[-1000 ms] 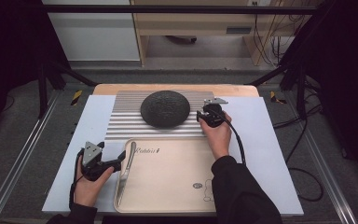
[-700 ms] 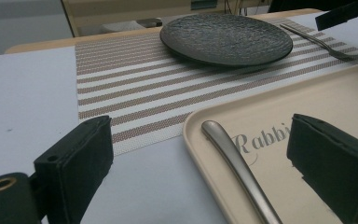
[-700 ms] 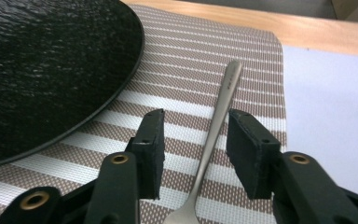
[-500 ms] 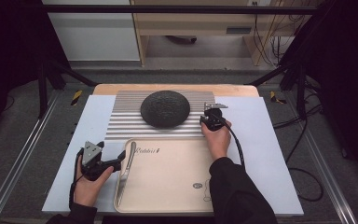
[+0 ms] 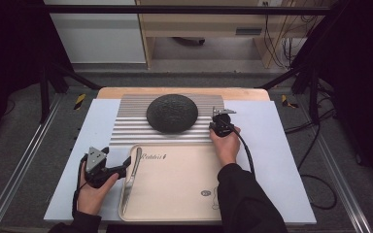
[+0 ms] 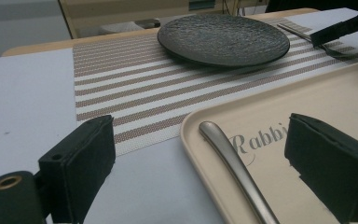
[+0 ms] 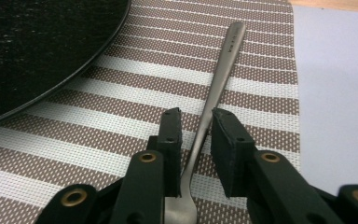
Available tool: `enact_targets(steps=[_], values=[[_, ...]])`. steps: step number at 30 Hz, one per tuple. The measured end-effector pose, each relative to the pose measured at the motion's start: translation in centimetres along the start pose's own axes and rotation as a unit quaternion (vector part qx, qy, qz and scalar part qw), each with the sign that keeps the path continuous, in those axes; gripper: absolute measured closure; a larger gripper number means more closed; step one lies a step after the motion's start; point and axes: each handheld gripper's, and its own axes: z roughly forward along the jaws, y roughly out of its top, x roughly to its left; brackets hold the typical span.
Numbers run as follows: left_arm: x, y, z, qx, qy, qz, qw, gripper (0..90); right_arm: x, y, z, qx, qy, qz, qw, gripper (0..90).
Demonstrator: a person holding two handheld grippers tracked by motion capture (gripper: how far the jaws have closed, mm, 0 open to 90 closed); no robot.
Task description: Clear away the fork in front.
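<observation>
Fork lies on the striped mat between the right tool's narrowing jaws, seemingly untouched; left tool gapes wide.

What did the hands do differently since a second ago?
The right gripper came down a little toward the striped placemat, and its jaws have just been closing around the fork lying beside the black plate; a small gap shows, so no firm hold yet. The left gripper, the knife and the tray stayed put.
</observation>
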Motion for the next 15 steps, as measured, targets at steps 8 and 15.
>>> enact_targets(steps=[8,15], values=[[0.0,0.02,-0.01,0.0,0.0,0.0,1.0,9.0,-0.06,0.01,0.05,-0.001,-0.002,0.009,1.0,81.2],[0.01,0.03,-0.02,0.0,0.0,0.0,1.0,9.3,-0.34,0.07,0.05,0.001,0.003,0.026,0.9997,85.1]])
